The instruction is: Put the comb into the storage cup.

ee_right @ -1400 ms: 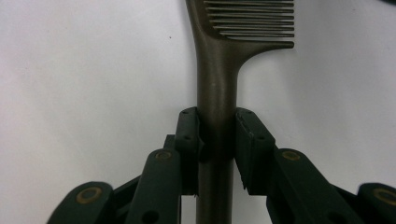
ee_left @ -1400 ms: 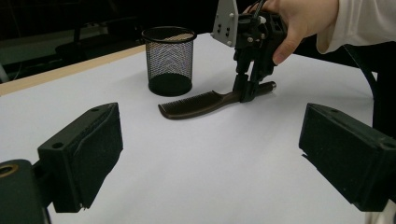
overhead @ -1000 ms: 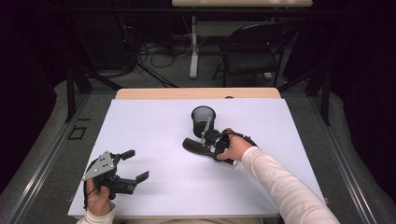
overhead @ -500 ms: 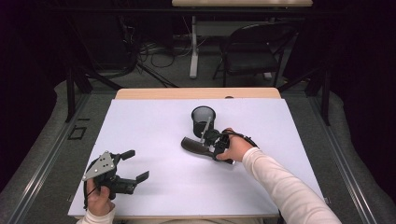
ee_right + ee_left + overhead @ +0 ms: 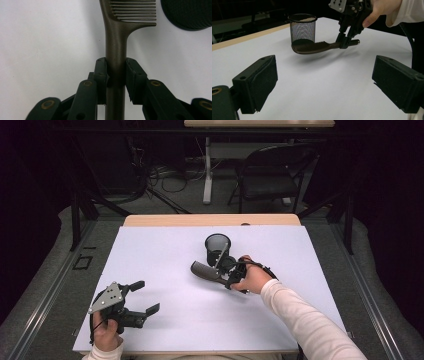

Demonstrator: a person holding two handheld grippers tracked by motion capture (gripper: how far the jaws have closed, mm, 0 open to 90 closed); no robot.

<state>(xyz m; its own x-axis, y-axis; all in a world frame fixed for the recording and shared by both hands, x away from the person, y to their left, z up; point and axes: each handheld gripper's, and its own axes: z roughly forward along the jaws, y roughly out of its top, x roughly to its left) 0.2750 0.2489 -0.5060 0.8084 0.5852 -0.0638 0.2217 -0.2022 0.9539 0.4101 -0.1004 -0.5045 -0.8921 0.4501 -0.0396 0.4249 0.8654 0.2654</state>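
White sheeting covers the surface [image 5: 165, 270], with a dark floor, cables and a folding chair [image 5: 272, 175] beyond its far edge. At near left the left claw [image 5: 145, 296] rests low over the sheet, jaws spread wide with nothing between them. Right of centre the right claw [image 5: 223, 270] is clamped on the handle of a brown comb [image 5: 312, 47] — held level just above the sheet, its toothed head close beside the black mesh cup [image 5: 217, 248] standing upright.
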